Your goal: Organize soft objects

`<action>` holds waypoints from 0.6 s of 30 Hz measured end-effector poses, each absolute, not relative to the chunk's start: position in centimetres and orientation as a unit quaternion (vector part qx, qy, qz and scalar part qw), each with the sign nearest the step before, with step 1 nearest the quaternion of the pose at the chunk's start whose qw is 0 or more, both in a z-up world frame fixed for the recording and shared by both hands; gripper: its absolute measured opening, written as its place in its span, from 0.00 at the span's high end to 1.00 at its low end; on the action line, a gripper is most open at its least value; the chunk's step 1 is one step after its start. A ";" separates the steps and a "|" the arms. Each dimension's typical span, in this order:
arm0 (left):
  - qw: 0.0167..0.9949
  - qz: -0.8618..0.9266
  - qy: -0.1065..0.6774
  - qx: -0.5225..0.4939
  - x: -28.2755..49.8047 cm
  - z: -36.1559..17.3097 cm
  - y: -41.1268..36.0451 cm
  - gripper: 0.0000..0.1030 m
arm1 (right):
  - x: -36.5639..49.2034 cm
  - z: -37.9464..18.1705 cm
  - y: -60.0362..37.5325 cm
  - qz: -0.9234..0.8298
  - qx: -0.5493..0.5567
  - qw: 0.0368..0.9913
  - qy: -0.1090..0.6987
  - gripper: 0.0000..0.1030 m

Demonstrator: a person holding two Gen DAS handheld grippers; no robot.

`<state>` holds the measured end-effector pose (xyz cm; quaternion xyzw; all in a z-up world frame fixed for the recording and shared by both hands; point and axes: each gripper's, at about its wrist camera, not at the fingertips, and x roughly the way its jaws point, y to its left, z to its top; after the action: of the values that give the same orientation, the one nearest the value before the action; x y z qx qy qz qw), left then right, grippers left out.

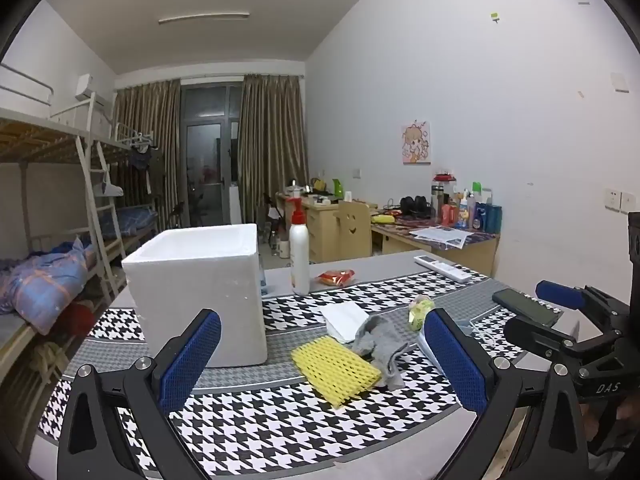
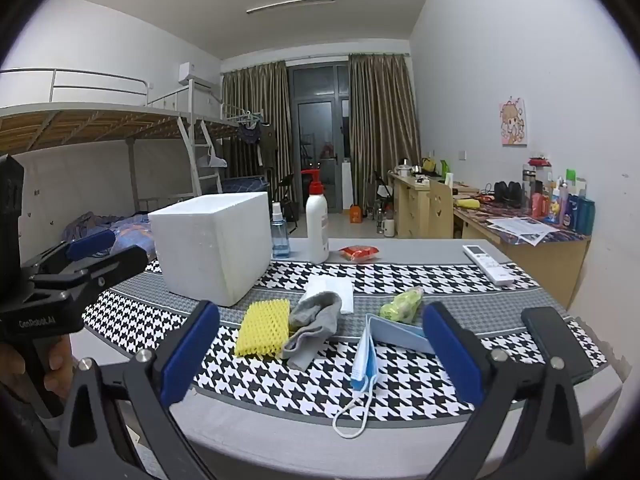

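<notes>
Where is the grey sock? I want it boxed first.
The grey sock lies mid-table in the right wrist view, touching the yellow foam net on its left, overlapping the white tissue behind.

Foam net (image 2: 263, 327): yellow mesh, lying flat, just at 9 o'clock of the sock.
Sock (image 2: 313, 329): grey, crumpled, overlapping the tissue's near edge.
Tissue (image 2: 330, 287): white, folded flat.
Mask (image 2: 365, 364): blue, at 3 o'clock, loop trailing.
Box (image 2: 211, 240): white foam, upright, at 10 o'clock.

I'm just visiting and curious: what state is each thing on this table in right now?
Foam box: upright, open top.
Sock: crumpled, overlapping the yellow net.
Mask: lying at the table's near edge.
Tissue: flat, partly under the sock.
Lotion bottle: upright.
Left gripper: jaws open, empty.
Right gripper: jaws open, empty.
</notes>
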<state>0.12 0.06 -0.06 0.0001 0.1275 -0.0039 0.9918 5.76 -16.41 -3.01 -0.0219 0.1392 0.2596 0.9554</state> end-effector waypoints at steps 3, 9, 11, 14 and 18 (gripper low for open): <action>0.991 -0.002 0.136 0.004 0.7 -0.1 0.0 0.01 | 5.7 -3.0 -16.4 0.260 -0.022 0.955 0.140 0.00; 0.993 0.003 0.117 0.001 -0.3 0.3 0.1 0.01 | 5.7 -3.0 -16.5 0.261 -0.021 0.955 0.138 0.00; 0.993 0.010 0.119 0.008 -0.1 0.1 -0.1 0.01 | 5.7 -2.9 -16.5 0.260 -0.022 0.956 0.136 0.00; 0.993 0.006 0.121 0.010 -0.2 0.2 -0.1 0.01 | 5.8 -2.9 -16.5 0.260 -0.022 0.956 0.135 0.00; 0.993 0.010 0.118 0.008 -0.5 0.4 0.2 0.01 | 6.1 -2.9 -16.4 0.260 -0.022 0.956 0.136 0.00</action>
<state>-0.48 0.18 0.35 0.0084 0.1182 0.0102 0.9929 6.06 -16.39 -2.88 -0.0216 0.1357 0.2598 0.9558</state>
